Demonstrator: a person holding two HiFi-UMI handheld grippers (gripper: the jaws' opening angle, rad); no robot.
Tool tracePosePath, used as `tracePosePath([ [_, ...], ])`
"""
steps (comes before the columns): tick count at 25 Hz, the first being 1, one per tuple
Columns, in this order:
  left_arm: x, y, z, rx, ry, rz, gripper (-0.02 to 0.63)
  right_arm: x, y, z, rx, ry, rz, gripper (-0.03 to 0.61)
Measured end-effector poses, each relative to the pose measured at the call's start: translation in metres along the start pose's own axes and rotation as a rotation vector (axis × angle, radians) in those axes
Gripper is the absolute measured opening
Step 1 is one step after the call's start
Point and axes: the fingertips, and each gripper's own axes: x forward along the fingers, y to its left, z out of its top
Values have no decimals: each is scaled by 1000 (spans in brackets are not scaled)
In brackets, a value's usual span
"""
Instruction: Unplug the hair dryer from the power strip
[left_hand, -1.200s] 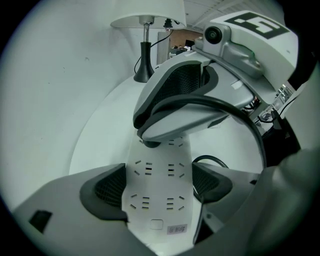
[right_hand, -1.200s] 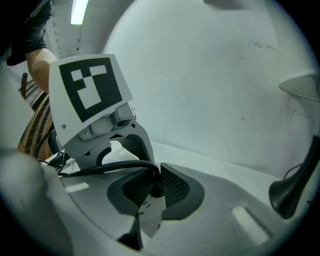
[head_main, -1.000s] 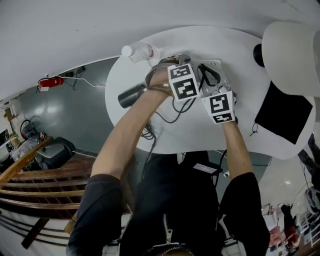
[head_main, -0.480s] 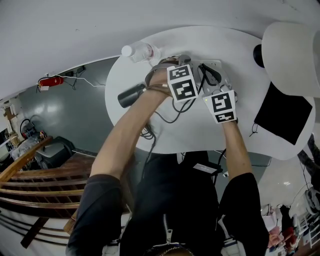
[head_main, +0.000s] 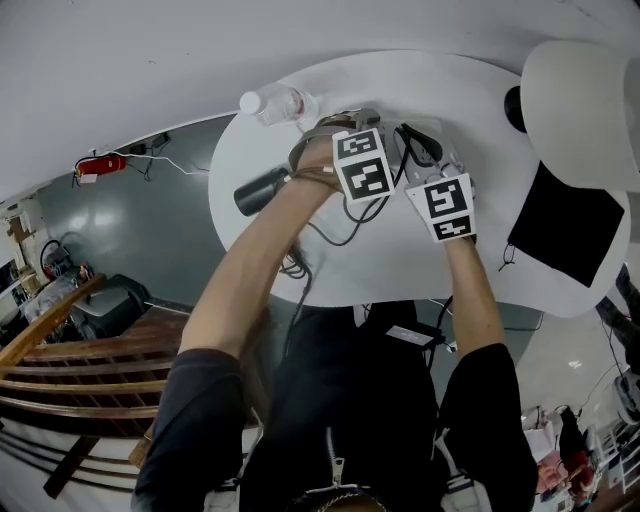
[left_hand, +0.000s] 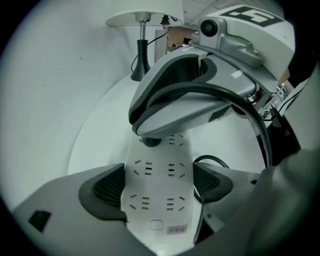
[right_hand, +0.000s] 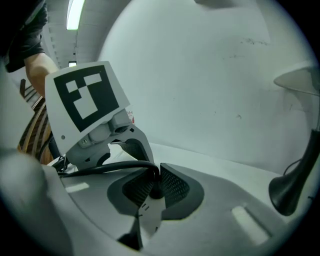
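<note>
The white power strip (left_hand: 157, 210) lies on the white table, and my left gripper (left_hand: 159, 182) points steeply down with its pads clamped on the strip's two long sides. The hair dryer's black plug (right_hand: 156, 191) stands in a socket near the strip's far end. My right gripper (right_hand: 154, 185) is shut on that plug, and the black cord (right_hand: 107, 168) runs off to the left. In the head view both marker cubes sit side by side over the strip, left gripper (head_main: 362, 165) and right gripper (head_main: 445, 205). The black hair dryer (head_main: 258, 190) lies at the table's left.
A water bottle (head_main: 280, 103) lies at the table's far left edge. A lamp with a white shade (head_main: 585, 110) and black base (right_hand: 290, 185) stands at the right. A black mat (head_main: 565, 225) lies under the shade. Cords hang off the table's near edge (head_main: 300, 265).
</note>
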Motion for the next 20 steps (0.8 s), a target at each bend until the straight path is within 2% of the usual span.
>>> tracePosePath([
  [7,1,-1,1,9,13,-6,407,-7,6,-4,-67,-9,-34,40],
  [14,1,-2,1,13,-12,15,411,-3,-1,1,32,-13,-11,40],
  [20,5,-3,1,31,14,-2,420,-11,7,-2,-74,-8,-37,38],
])
